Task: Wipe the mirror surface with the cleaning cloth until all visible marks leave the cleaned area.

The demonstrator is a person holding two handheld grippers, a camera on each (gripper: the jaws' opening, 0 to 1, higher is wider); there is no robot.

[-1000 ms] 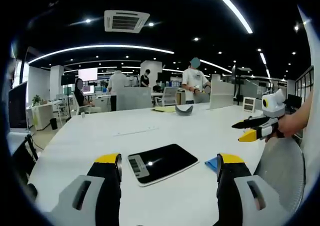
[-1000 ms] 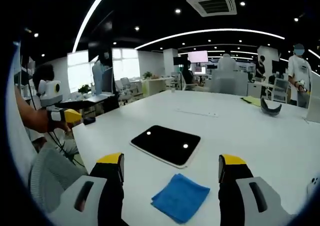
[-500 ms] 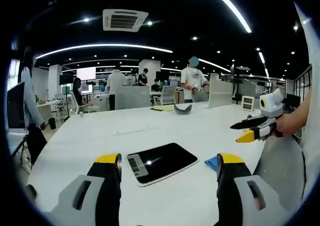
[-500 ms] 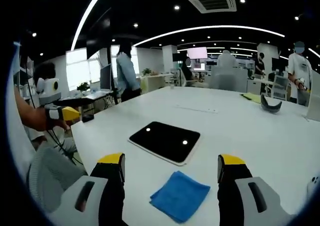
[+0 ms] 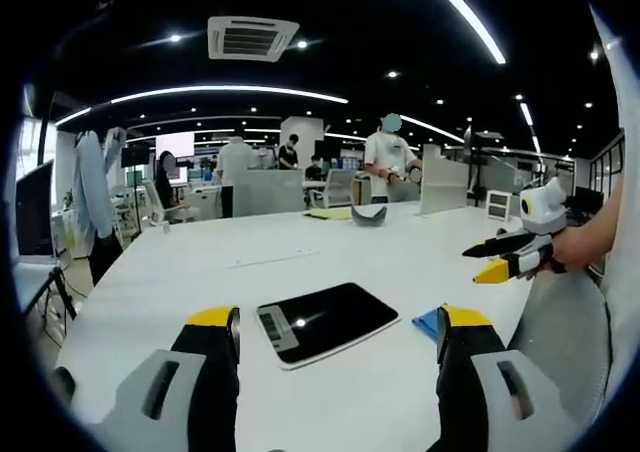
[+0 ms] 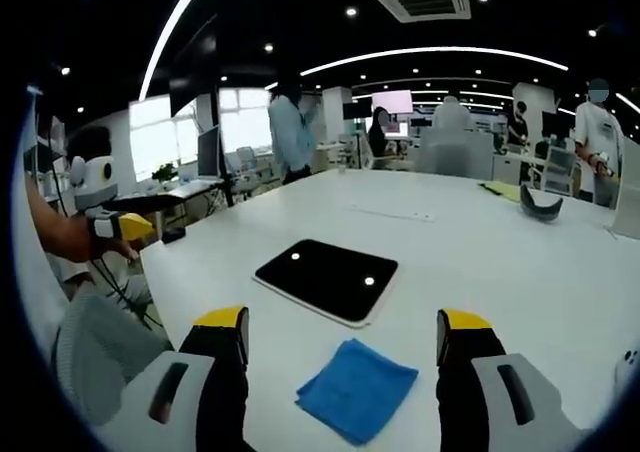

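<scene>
A dark rectangular mirror [image 5: 325,322] [image 6: 327,279] with a white rim lies flat on the white table [image 5: 300,262], reflecting ceiling lights. A blue cleaning cloth [image 6: 357,389] rests on the table just in front of my right gripper [image 6: 343,337], which is open and empty above it. In the left gripper view a corner of the cloth [image 5: 428,323] peeks out beside the right jaw. My left gripper [image 5: 338,334] is open, held near the mirror's near edge. The right gripper [image 5: 512,257] also appears at that view's right, and the left gripper [image 6: 125,227] at the right gripper view's left, held by a hand.
A dark curved object [image 5: 368,217] [image 6: 542,215] and a yellow sheet [image 5: 330,216] lie at the table's far end. A thin strip [image 6: 390,212] lies mid-table. Several people [image 5: 388,162] stand among desks beyond; one person [image 6: 291,132] walks past the table's far side. A mesh chair back [image 6: 95,357] is close.
Both grippers hold nearly still and stay open. A person in a light shirt has walked along the far side of the table. Mirror and cloth have not moved.
</scene>
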